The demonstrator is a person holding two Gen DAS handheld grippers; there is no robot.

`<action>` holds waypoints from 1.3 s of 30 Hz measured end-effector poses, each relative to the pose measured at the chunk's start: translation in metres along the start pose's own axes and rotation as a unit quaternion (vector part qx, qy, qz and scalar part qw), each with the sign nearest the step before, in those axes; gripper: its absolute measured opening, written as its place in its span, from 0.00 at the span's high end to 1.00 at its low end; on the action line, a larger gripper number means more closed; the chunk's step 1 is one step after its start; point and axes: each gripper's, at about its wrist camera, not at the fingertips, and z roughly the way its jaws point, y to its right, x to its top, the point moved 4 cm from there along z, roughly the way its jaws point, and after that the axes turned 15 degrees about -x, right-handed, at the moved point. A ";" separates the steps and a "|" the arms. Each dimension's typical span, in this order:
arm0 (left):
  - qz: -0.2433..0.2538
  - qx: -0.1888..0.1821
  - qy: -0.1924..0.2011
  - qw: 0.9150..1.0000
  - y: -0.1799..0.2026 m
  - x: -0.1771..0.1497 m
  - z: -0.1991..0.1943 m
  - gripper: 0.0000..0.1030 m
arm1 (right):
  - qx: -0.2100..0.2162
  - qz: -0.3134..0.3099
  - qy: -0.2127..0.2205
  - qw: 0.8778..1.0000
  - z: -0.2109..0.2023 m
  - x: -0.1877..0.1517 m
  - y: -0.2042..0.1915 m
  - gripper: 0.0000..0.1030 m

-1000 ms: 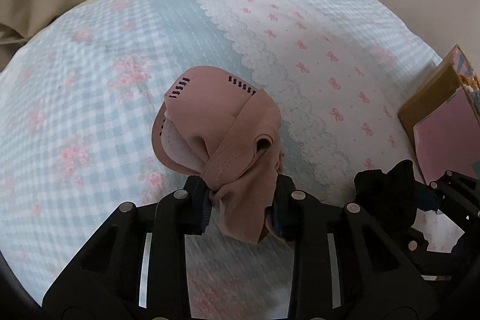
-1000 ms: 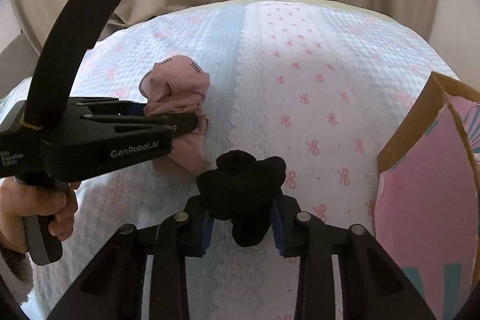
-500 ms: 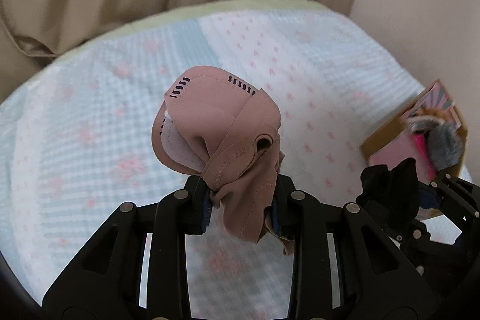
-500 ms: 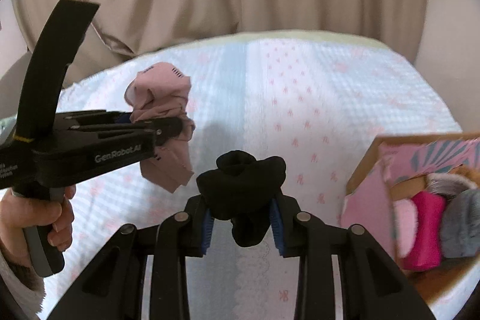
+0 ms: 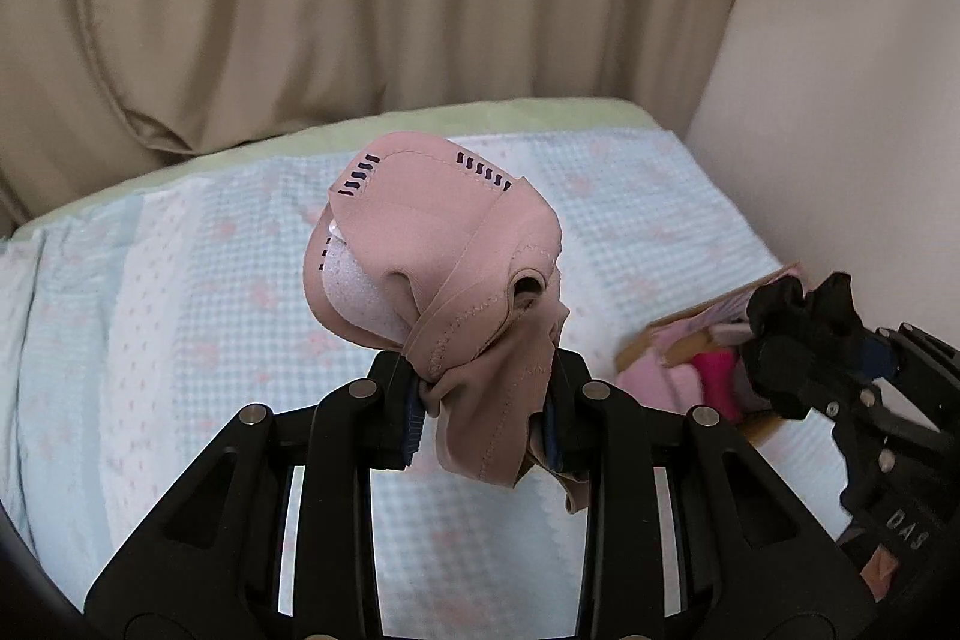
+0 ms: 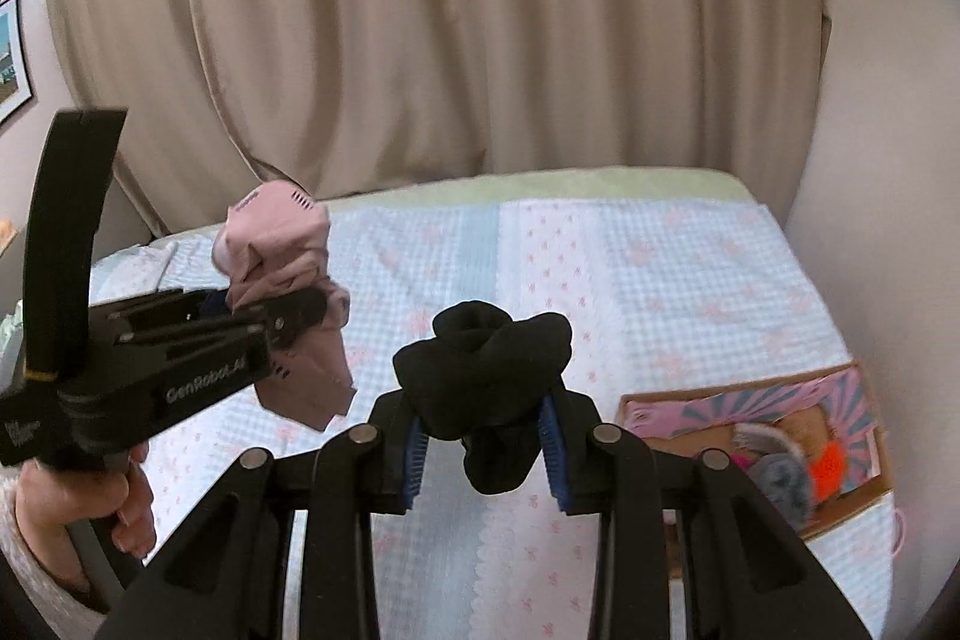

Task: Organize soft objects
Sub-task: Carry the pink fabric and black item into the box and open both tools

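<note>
The left gripper (image 5: 485,415) is closed on a bunched pink fabric piece (image 5: 444,274) with dark stitch marks; the cloth is pinched between both blue-padded fingers (image 5: 413,409), its bulk rising above them and a loose flap hanging below, clear of the bed. The right gripper (image 6: 485,451) is clamped on a rolled black sock (image 6: 486,358), held the same way, with a tail drooping between the fingers. In the right wrist view, the left gripper sits at 9 o'clock, gripped by the person's hand (image 6: 120,496). Below both tools lies a bedspread (image 6: 690,292) in pale blue check with pink bows. At 4 o'clock in that view, an open cardboard box (image 6: 864,496) rests on the bedspread, holding grey, orange and pink soft items (image 6: 780,478). Beige curtains (image 6: 480,40) hang behind the bed.
</note>
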 end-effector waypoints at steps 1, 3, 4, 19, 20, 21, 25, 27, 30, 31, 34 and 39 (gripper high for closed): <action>-0.005 0.002 0.004 1.000 0.006 0.001 -0.008 0.74 | 0.004 0.000 0.002 1.000 -0.007 0.004 0.005 0.71; -0.015 0.011 0.012 1.000 0.024 0.001 -0.027 0.74 | 0.012 -0.004 0.006 1.000 -0.024 0.010 0.017 0.71; -0.019 0.013 0.013 1.000 0.031 0.001 -0.031 0.74 | 0.016 -0.008 0.007 1.000 -0.030 0.012 0.023 0.71; -0.085 0.018 0.032 0.996 0.163 -0.007 -0.011 0.74 | 0.015 -0.032 -0.002 0.999 -0.038 0.022 0.179 0.71; -0.089 0.013 0.027 0.996 0.170 -0.007 -0.002 0.74 | 0.011 -0.029 -0.007 0.999 -0.034 0.021 0.189 0.71; -0.091 0.006 0.021 0.996 0.177 -0.007 0.008 0.74 | 0.006 -0.026 -0.013 1.000 -0.028 0.020 0.199 0.71; -0.089 -0.014 -0.012 0.996 0.201 -0.012 0.047 0.74 | -0.011 -0.011 -0.040 0.999 -0.001 0.014 0.235 0.71; -0.091 -0.027 -0.030 0.995 0.211 -0.015 0.069 0.74 | -0.018 -0.006 -0.057 0.998 0.013 0.010 0.248 0.71; -0.092 -0.043 -0.056 0.993 0.223 -0.021 0.103 0.74 | -0.027 0.001 -0.082 0.996 0.037 0.002 0.268 0.71; -0.092 -0.048 -0.069 0.992 0.226 -0.023 0.116 0.74 | -0.030 0.003 -0.091 0.995 0.043 -0.002 0.273 0.71; -0.098 -0.055 -0.097 0.989 0.231 -0.030 0.148 0.74 | -0.037 0.011 -0.119 0.992 0.067 -0.011 0.290 0.71; -0.148 -0.067 -0.138 0.977 0.217 -0.045 0.203 0.74 | -0.044 0.015 -0.171 0.984 0.116 -0.027 0.305 0.71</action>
